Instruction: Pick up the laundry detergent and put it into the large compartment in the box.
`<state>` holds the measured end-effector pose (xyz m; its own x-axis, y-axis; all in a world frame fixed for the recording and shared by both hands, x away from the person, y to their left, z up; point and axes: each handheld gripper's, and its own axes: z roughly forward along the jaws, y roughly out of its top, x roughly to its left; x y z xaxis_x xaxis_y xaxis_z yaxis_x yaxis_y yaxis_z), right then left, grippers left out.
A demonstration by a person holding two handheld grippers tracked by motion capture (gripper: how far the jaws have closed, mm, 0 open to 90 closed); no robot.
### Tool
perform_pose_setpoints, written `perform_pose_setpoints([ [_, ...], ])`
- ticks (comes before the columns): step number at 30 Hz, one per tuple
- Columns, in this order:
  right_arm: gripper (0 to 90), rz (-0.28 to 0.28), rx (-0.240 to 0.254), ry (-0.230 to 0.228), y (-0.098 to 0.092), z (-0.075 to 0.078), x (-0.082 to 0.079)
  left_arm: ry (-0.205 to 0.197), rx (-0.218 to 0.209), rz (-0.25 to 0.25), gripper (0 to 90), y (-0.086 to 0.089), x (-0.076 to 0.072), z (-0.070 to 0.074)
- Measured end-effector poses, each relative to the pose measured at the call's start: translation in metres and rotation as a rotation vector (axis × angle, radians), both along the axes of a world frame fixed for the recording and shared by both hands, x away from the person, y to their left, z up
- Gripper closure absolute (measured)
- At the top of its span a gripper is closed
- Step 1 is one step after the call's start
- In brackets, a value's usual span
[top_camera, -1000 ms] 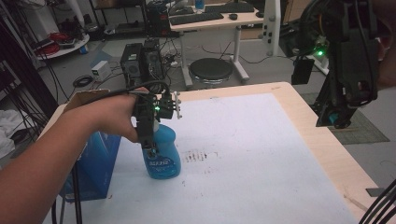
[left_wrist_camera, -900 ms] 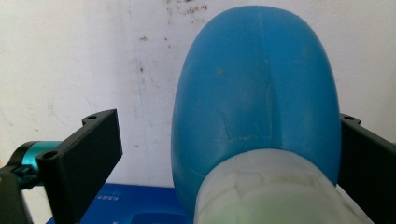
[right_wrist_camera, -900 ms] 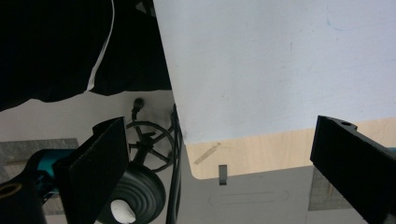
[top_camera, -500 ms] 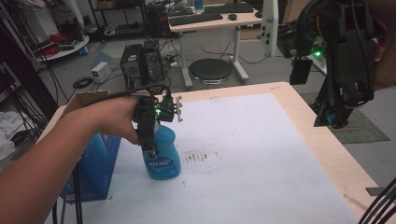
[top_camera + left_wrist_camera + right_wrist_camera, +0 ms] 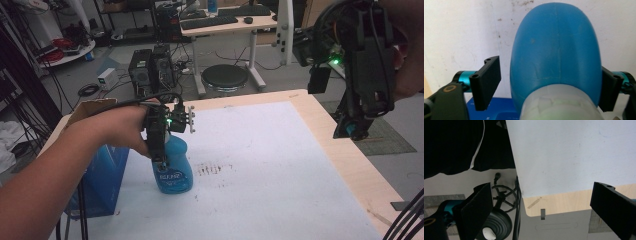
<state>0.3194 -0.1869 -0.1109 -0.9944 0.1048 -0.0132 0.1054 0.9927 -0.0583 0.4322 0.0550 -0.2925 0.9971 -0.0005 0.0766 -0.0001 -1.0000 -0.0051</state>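
Blue bottle between closing left tool jaws

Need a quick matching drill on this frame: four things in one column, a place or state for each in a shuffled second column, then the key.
Things:
1. blue bottle
2. left hand-held gripper
3. right hand-held gripper
4. blue bag

Places or states:
A. raised off the table at its right edge, jaws wide apart with nothing between them
B. at the table's left edge, beside the forearm
C. upright on the white table top, next to a patch of brown marks
D. over the bottle from above, its jaws having just been closing, one jaw still apart from the bottle

Pairs: 1-C, 2-D, 3-A, 4-B
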Motion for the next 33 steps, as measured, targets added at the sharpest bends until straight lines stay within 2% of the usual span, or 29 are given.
perform_pose_setpoints([
  [7,3.7,-0.006,0.001,0.0,0.0001,-0.0001,-0.0005,-0.01,0.012,-0.004,20.0,-0.0026,-0.0002,-0.0018],
  [18,3.7,0.001,0.004,0.004,-0.0007,-0.0031,0.0018,0.01,0.015,0.004,26.7,-0.0031,-0.0008,-0.0026],
  [33,3.7,-0.003,0.007,0.006,-0.0018,-0.0041,0.0029,0.013,0.018,0.0,30.0,-0.0044,-0.0007,-0.0035],
])
